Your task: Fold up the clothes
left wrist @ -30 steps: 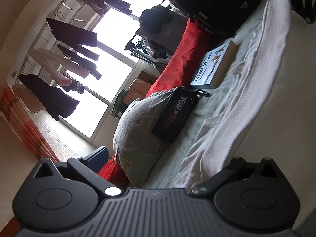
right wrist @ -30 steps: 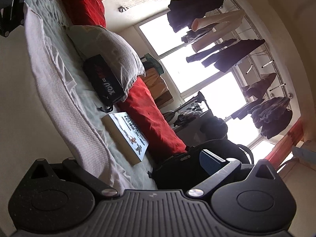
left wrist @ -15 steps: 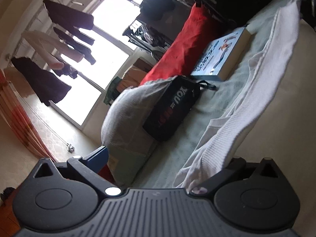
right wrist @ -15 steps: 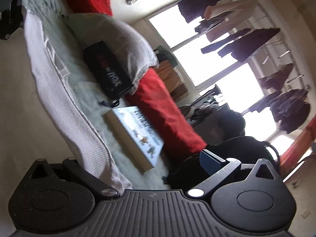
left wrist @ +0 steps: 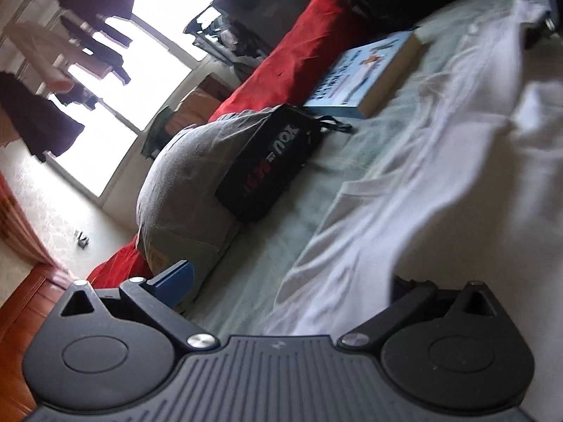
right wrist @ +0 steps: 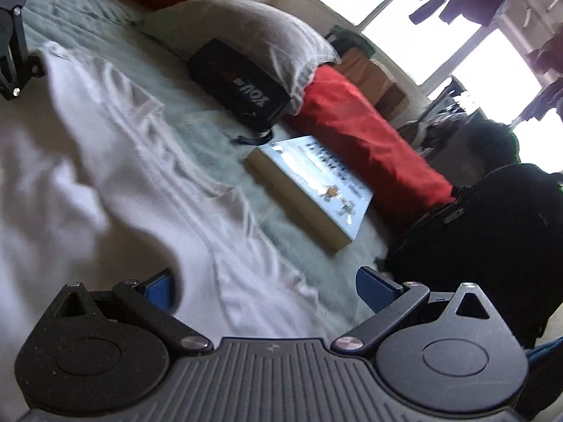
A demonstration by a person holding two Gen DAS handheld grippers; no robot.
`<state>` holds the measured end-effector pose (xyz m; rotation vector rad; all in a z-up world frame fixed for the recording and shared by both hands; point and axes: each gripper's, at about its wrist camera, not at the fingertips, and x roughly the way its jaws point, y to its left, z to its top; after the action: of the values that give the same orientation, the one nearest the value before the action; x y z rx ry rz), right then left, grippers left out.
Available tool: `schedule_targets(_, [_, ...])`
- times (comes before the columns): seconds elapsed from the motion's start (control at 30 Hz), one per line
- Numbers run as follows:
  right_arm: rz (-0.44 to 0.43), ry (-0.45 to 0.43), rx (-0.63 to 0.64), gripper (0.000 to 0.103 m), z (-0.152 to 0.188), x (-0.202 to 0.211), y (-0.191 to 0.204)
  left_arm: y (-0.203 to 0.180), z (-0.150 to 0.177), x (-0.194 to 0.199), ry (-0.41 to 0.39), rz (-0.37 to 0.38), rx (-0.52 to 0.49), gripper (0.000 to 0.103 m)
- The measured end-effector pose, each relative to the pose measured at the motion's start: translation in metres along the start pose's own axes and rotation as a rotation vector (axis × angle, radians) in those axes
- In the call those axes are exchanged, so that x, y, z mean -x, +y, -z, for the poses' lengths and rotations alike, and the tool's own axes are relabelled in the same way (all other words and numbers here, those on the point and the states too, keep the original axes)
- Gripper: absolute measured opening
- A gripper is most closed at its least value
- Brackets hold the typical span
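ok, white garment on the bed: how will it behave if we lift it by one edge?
Probably floppy: the white garment lies in soft wrinkles and drapes over the bed. Likely light for its size, since the fabric looks thin. It may sag and bunch between the grippers instead of holding a flat fold; blur hides the weave.

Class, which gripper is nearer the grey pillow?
Left. The left gripper is close beside the pillow; the right gripper is farther down the bed, near the book.

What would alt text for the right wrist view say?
A white garment lies rumpled across a pale green bedspread, filling the gap of the open right claw. Beyond it lie a book, a black pouch against a grey pillow, and a red blanket.
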<state>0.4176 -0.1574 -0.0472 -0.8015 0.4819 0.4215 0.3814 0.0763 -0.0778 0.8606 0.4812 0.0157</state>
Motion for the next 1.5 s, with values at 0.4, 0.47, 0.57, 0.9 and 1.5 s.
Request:
schedule_targets(0.4, [-0.553, -0.12, -0.255, 0.103, 0.014, 0.06, 0.002, 0.012, 0.012, 0.075, -0.039, 0.605, 0.298, 0.102])
schedule_targets(0.47, [-0.592, -0.113, -0.252, 0.103, 0.008, 0.051, 0.013, 0.004, 0.009, 0.066, -0.034, 0.663, 0.316, 0.102])
schedule_targets(0.57, [-0.644, -0.076, -0.266, 0.103, 0.002, 0.029, 0.023, -0.002, 0.008, 0.043, 0.0, 0.717, 0.361, 0.102])
schedule_targets(0.9, [-0.627, -0.017, -0.465, 0.103, 0.002, -0.026, -0.02, 0.041, 0.003, -0.025, 0.063, 0.767, 0.597, 0.102])
schedule_targets(1.5, [-0.537, -0.149, -0.498, 0.103, 0.002, -0.007, -0.057, 0.06, -0.014, -0.025, -0.026, 0.545, 0.541, 0.102])
